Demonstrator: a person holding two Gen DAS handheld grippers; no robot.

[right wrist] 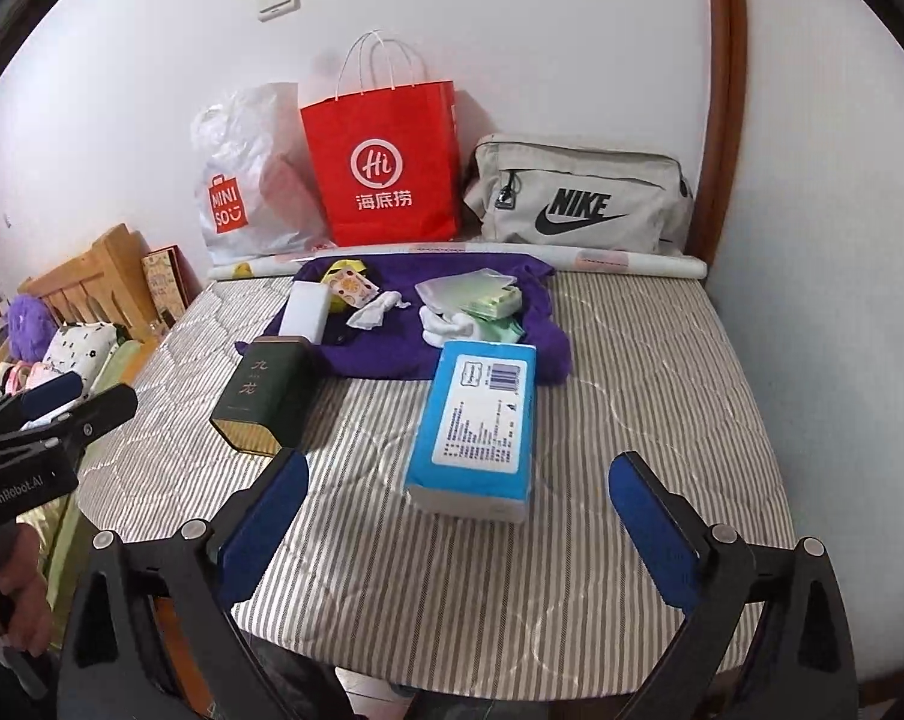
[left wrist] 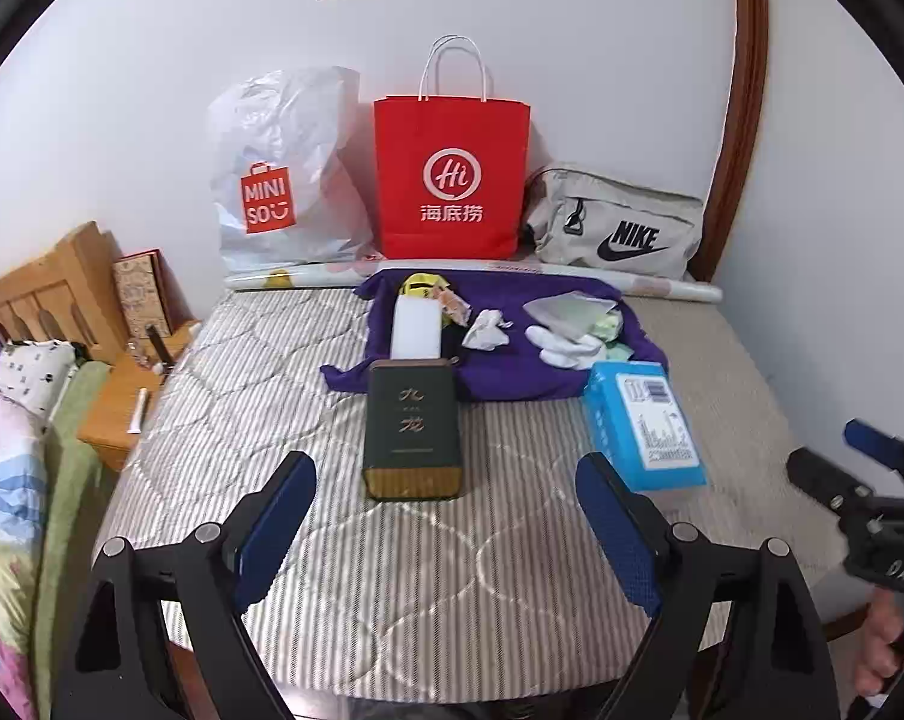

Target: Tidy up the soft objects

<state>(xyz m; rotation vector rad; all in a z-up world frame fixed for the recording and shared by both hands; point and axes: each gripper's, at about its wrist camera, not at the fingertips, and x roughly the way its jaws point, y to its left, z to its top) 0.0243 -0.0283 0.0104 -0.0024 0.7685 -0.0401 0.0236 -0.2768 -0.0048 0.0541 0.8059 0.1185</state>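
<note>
A purple cloth [left wrist: 506, 378] [right wrist: 404, 348] lies at the back of the striped mattress [left wrist: 392, 588] [right wrist: 512, 600]. On it lie white socks [left wrist: 563, 345] [right wrist: 446, 327], a crumpled white tissue [left wrist: 485, 330] [right wrist: 374, 312], a clear pouch [left wrist: 566, 309] [right wrist: 470, 291] and a white block [left wrist: 416, 330] [right wrist: 308, 312]. A blue tissue pack [left wrist: 647, 423] [right wrist: 476, 426] and a dark green tin [left wrist: 413, 429] [right wrist: 263, 396] lie nearer. My left gripper [left wrist: 446, 534] [right wrist: 62, 402] is open and empty, in front of the tin. My right gripper [right wrist: 458, 531] is open and empty, just short of the tissue pack.
Against the wall stand a white Miniso bag [left wrist: 284, 180] [right wrist: 242, 180], a red paper bag [left wrist: 452, 174] [right wrist: 386, 162] and a grey Nike bag [left wrist: 617, 228] [right wrist: 578, 198]. A rolled sheet [left wrist: 662, 288] lies before them. A wooden bedside stand [left wrist: 116, 402] and bedding [left wrist: 8, 480] are at the left.
</note>
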